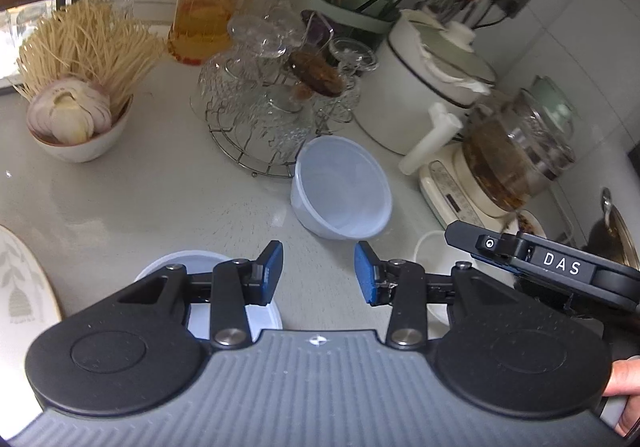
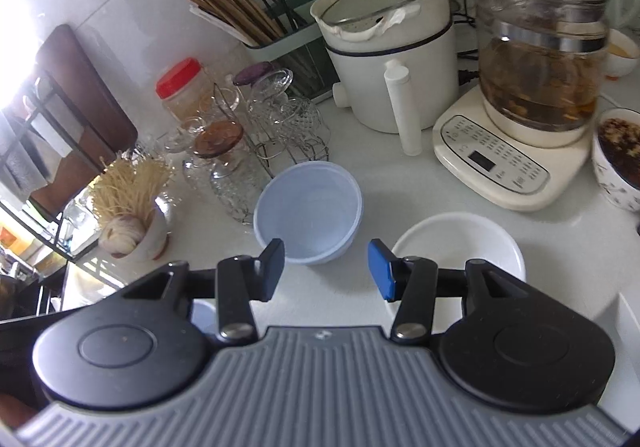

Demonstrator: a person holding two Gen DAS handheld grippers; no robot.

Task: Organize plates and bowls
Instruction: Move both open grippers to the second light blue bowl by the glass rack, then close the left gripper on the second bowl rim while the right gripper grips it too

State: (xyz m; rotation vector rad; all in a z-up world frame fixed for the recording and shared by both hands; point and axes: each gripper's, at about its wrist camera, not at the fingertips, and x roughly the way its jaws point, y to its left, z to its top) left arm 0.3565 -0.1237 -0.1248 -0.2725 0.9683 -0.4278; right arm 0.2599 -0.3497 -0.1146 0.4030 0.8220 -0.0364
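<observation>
Both views: daylight, soft and even across the white countertop [image 1: 120,199]; shadows under objects weak and diffuse. Right wrist view: strong overexposure at upper left, window [image 2: 16,27] blown to white, detail lost around it. Left wrist view: faint sheen on the countertop, small specular glints on the glass cups [image 1: 260,95]. Fisheye bending strong at the edges; wall tiles curve, corners vignette dark. Centre reasonably sharp; glass kettle [image 1: 520,151] at the left view's right edge smeared and soft.
</observation>
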